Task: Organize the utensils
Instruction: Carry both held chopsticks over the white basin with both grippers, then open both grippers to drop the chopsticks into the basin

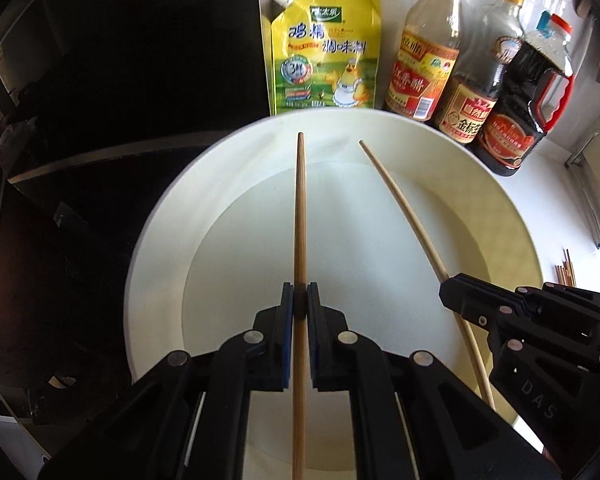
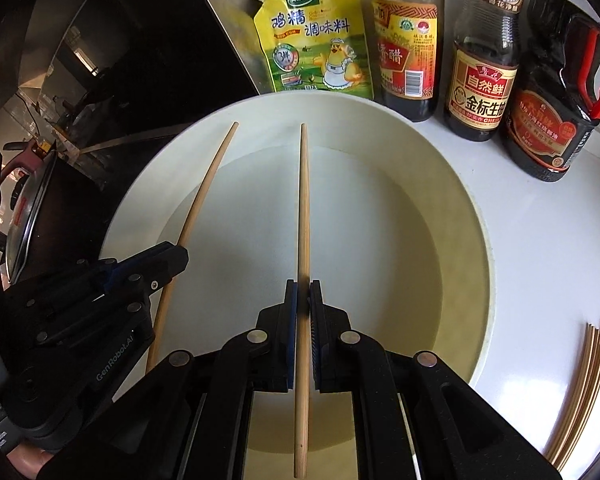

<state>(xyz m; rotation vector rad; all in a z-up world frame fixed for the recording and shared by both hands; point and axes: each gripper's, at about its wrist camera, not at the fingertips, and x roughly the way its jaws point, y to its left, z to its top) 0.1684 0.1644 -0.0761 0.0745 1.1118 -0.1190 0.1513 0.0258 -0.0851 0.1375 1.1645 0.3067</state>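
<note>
left gripper point(image 1: 300, 296) clamped on darker chopstick point(image 1: 300, 208), right gripper point(image 2: 303, 292) on paler chopstick point(image 2: 303, 200), tips toward 12 o'clock above white plate point(image 2: 440, 168). lower level, tips aligned, release together.

Both cams ride on the grippers, looking steeply down and close over the same white plate point(image 1: 160, 240) – left one sits left, right one right. Each catches the other gripper at its edge, and both share the sauce bottles point(image 2: 482, 80) and yellow pouch point(image 1: 326, 52) behind.
</note>
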